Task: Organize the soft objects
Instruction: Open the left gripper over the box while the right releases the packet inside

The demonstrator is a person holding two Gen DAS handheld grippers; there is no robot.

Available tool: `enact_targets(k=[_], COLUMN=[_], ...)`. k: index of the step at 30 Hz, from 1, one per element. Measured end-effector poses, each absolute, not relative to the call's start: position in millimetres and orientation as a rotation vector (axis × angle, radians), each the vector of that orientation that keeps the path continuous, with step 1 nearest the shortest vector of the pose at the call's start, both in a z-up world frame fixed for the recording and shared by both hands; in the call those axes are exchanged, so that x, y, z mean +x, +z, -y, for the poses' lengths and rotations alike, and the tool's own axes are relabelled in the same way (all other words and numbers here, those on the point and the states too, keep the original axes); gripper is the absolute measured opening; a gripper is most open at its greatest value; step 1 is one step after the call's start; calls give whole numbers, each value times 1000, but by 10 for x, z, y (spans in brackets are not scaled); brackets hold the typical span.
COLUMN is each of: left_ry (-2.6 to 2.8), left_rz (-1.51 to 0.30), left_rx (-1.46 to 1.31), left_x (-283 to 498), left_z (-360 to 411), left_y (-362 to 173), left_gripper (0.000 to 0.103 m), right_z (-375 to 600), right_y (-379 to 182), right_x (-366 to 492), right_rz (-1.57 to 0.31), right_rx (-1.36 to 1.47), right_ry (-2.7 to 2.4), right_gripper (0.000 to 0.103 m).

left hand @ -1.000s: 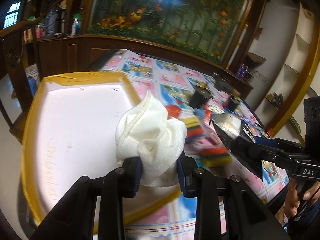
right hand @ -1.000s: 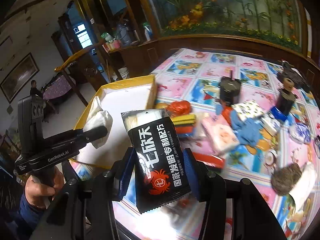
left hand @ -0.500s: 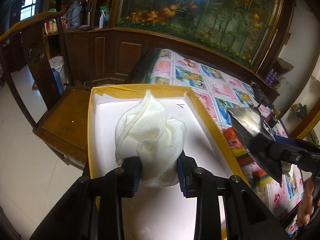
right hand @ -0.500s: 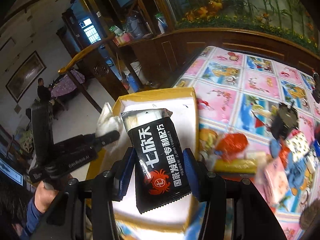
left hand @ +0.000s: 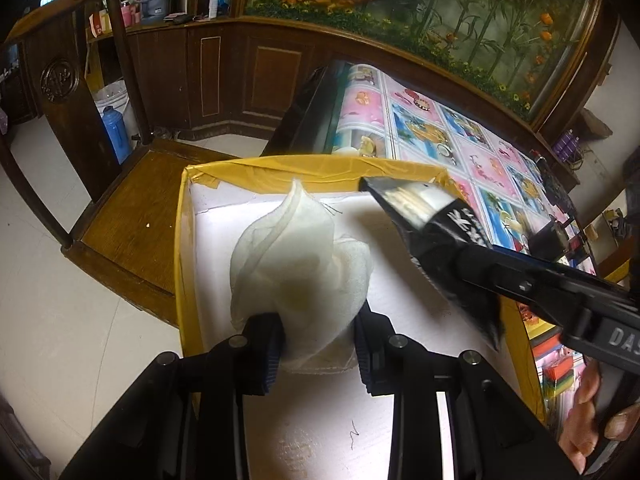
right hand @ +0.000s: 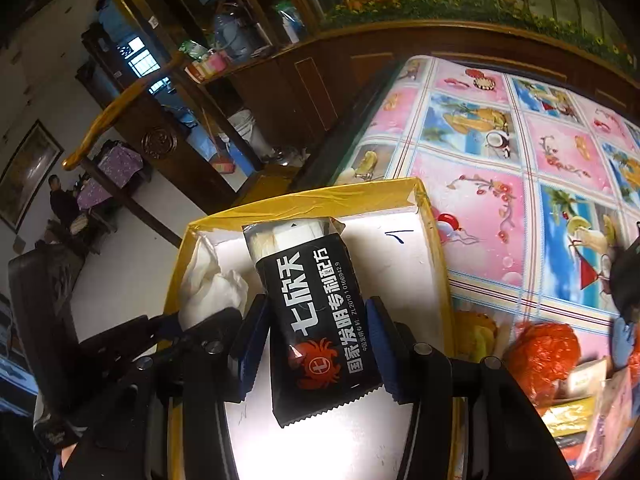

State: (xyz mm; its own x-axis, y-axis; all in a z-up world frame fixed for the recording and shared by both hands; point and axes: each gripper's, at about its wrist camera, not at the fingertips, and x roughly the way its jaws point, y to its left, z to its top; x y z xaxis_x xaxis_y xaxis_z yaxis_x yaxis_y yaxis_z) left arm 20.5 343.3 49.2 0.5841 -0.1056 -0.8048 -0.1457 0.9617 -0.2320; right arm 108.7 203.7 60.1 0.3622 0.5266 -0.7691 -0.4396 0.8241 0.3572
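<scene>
Clamping a white cloth [left hand: 296, 268], the left gripper [left hand: 318, 344] hangs over the yellow-rimmed tray [left hand: 184, 248]. The right gripper [right hand: 316, 344] grips a black packet [right hand: 316, 312]. A wooden chair [left hand: 132, 216] sits at nine o'clock, a patterned tablecloth [right hand: 500, 168] at two.

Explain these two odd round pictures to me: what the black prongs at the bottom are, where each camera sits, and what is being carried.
No robot here: a person holds a hand-held grasping tool in each hand, each with a fisheye camera looking along its two fingers. One picture is from the left tool, shut on a crumpled white cloth. The other is from the right tool, clamped on a black snack packet with white lettering and a crab logo. Both hang over a white box with yellow-taped edges, beside a table under a pink and blue picture tablecloth where more items lie.
</scene>
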Motion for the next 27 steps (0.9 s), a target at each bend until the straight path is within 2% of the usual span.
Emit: enact_targets(k=[3,6,8,11,17,19,21,27], left_ry=[23,33,35,32,32,31,32,10], left_rz=[-948,-945,-944,-938,-914,-910,-903,-837], left_rx=[-287,-303,-312,-331,-341,-354,-365,-417], left_x=[241,256,262,269,228,199,167,-102], left_z=[-3455,-3487,-3500,-3523,-3516,-3514,-3512,-3458], left_y=[497,497,494,506,544,552,572,760], left_gripper=[31,38,52,65,69,69,69,69], right_z=[-2091,-2116,-2133,-2131,-2122,-2107,-2069,-1782], right_y=[519,449,422,379,349,385,444,655], right_x=[1182,1243,1269,1299,1318,1294,1246,948], right_rz=[-1033,-1048,-1050,-1062,-1082,-1066,-1041,-997], right_rx=[106,123,126,142,158,147,144,171], right_ry=[610,608,608,606,631,632,640,684], right_gripper=[53,54,54,55,57,67,71,71])
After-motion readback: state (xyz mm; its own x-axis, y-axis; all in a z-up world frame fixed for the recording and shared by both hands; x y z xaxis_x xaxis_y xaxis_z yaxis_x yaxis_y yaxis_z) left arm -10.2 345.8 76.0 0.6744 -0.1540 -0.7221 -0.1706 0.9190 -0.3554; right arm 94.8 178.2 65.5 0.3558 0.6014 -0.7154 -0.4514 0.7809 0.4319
